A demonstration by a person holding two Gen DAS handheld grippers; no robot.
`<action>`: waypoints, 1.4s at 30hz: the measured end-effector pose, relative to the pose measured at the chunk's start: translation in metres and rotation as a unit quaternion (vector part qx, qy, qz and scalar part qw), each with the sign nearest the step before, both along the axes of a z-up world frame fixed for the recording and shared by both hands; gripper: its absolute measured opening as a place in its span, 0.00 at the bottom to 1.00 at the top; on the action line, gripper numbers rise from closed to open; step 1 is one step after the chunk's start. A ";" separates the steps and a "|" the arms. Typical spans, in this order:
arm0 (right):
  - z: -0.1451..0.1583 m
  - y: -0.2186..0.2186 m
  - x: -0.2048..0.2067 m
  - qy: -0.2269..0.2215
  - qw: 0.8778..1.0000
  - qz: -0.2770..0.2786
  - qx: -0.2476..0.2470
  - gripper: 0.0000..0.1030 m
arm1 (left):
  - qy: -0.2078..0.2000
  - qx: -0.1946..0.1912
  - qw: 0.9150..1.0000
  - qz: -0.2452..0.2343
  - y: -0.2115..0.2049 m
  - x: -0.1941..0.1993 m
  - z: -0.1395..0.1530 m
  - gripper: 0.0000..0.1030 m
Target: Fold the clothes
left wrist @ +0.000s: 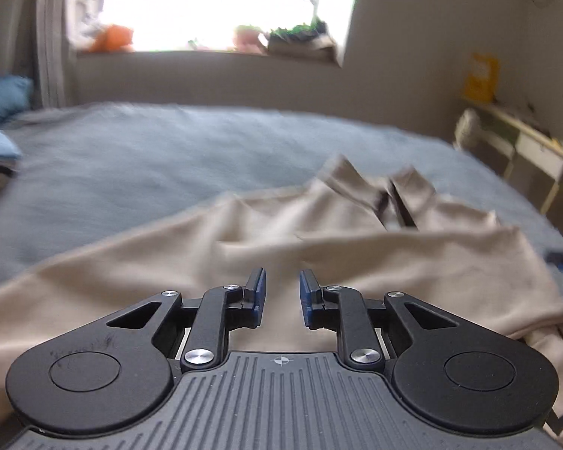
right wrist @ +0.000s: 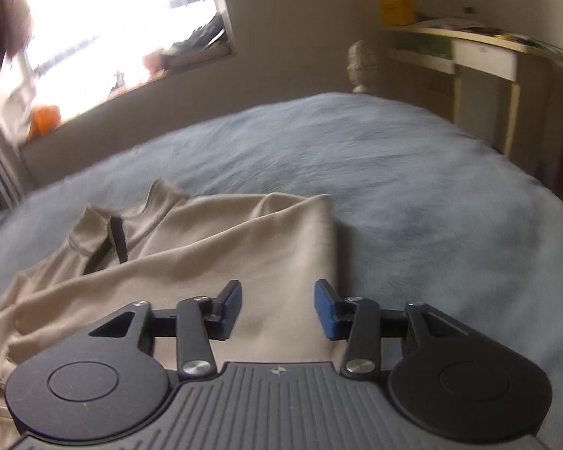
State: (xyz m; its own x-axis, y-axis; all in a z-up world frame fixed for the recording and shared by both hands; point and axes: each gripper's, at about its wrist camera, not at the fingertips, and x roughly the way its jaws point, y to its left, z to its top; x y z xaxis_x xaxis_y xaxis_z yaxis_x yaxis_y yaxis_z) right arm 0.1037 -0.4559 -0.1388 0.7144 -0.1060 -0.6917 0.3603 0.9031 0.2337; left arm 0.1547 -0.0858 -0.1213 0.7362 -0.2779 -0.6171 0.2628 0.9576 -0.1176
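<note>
A beige collared shirt (left wrist: pixel 319 240) lies rumpled on a grey-blue bedspread (left wrist: pixel 150 150), its collar and dark placket at the far side. My left gripper (left wrist: pixel 281 285) is open and empty just above the shirt's middle. In the right wrist view the same shirt (right wrist: pixel 214 247) spreads to the left, collar at the far left, with one folded edge running down the middle. My right gripper (right wrist: pixel 277 296) is open and empty over that right edge of the shirt, with the bedspread (right wrist: pixel 431 206) to its right.
A window with plants on its sill (left wrist: pixel 214 18) is behind the bed. A desk with white drawers (left wrist: pixel 521 150) stands at the right, also in the right wrist view (right wrist: pixel 480 60). Blue pillows (left wrist: pixel 0 101) lie at the far left.
</note>
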 end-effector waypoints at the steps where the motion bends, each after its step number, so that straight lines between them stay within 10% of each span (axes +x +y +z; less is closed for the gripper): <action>1: -0.001 0.000 0.008 0.005 1.000 0.004 -0.005 0.36 | 0.017 0.015 1.000 0.003 -0.007 0.007 -0.009 0.19; 10: -0.008 -0.007 0.078 0.026 0.999 0.011 -0.027 0.26 | 0.003 0.025 1.000 -0.002 0.000 0.002 -0.029 0.19; 17: 0.004 -0.060 0.109 0.013 0.995 -0.092 0.027 0.25 | 0.014 0.004 1.000 -0.008 0.007 0.007 -0.026 0.19; 25: 0.051 -0.036 0.022 0.037 0.996 0.019 0.082 0.26 | 0.032 -0.032 0.999 -0.013 0.017 0.012 -0.026 0.19; 32: 0.005 0.002 -0.019 0.125 0.987 0.085 -0.059 0.28 | 0.039 -0.024 0.999 -0.018 0.015 0.015 -0.024 0.19; 38: 0.035 0.022 -0.047 0.072 0.991 0.092 -0.068 0.28 | 0.033 0.000 0.999 -0.026 0.010 0.014 -0.024 0.19; 42: 0.003 0.025 -0.046 0.095 0.988 0.096 -0.081 0.29 | 0.030 0.025 0.999 -0.035 0.005 0.013 -0.018 0.19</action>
State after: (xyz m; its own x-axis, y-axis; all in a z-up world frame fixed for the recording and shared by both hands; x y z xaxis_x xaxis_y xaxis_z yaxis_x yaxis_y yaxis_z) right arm 0.0581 -0.4305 -0.1361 0.5918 -0.1021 -0.7996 0.2030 0.9789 0.0253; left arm 0.1673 -0.0809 -0.1396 0.6775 -0.2948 -0.6739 0.3232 0.9423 -0.0873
